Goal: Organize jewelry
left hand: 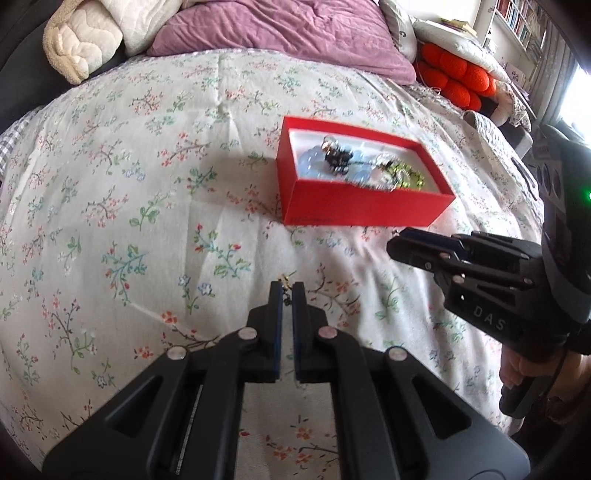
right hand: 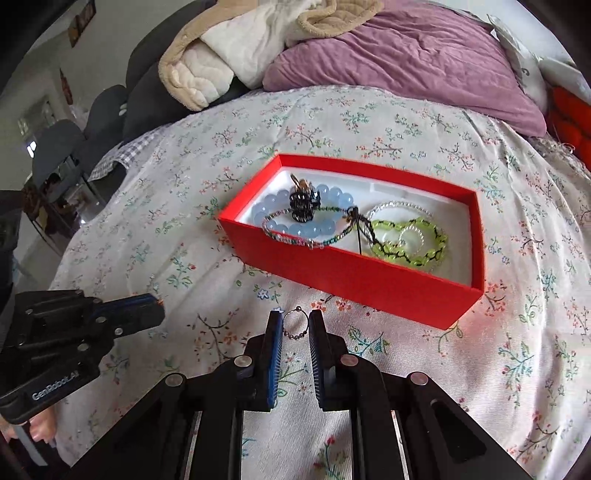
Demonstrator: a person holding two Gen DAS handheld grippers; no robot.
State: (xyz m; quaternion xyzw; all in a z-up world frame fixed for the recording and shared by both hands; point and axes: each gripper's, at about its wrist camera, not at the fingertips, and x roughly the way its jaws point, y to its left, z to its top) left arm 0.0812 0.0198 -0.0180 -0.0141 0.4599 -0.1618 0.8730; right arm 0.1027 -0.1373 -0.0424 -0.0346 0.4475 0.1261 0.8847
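A red box [left hand: 362,206] [right hand: 369,280] lies on the floral bedspread [left hand: 147,184]. It holds a pale blue bead bracelet [right hand: 280,218], a black trinket [right hand: 303,206], a green and black bracelet [right hand: 424,240] and clear bead rings. In front of the box, my left gripper [left hand: 287,286] [right hand: 157,306] is shut on a small gold piece with a short chain [left hand: 285,280]. My right gripper [right hand: 295,317] [left hand: 397,243] is to its right, closer to the box. Its pads are shut on a thin wire ring with a ball chain [right hand: 295,325], held just above the cover.
A purple pillow [left hand: 288,33] [right hand: 406,55] and a cream blanket [left hand: 81,40] lie at the head of the bed. An orange-red cushion [left hand: 458,74] sits at the far right. A person's hand [left hand: 517,369] holds the right gripper's handle. Dark chairs [right hand: 103,110] stand beyond the bed's left edge.
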